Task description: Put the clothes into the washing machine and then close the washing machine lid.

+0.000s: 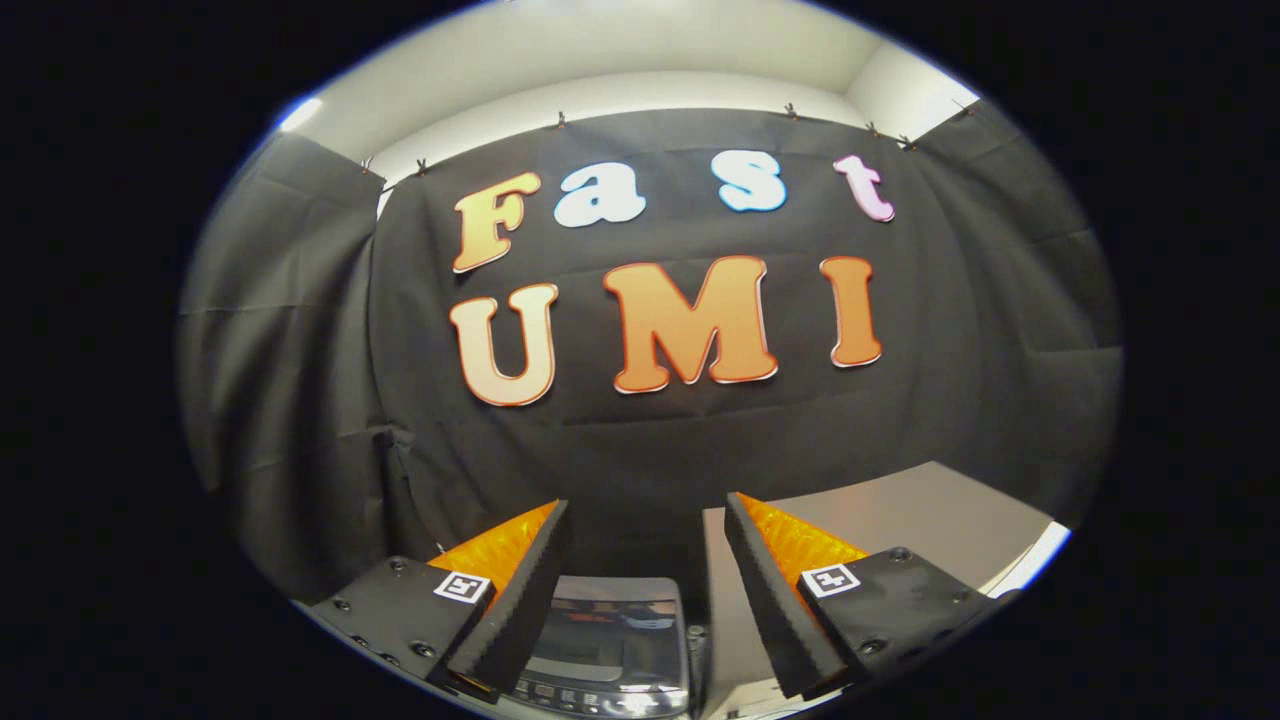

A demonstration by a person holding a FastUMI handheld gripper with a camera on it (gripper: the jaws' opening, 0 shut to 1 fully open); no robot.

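My gripper (648, 510) is open, its two fingers spread wide with nothing between them, held high and pointing at the booth's black cloth wall. Low between the fingers, close under me, I see the top of the small washing machine (610, 650). Its lid (612, 630) is a dark glossy panel lying flat, and a row of buttons (570, 692) runs along its near edge. No clothes are in sight.
A pale tabletop (900, 515) stretches to the right of the washing machine, beyond the right finger, with a bright edge at its far right. The black cloth wall stands behind and to the left of everything.
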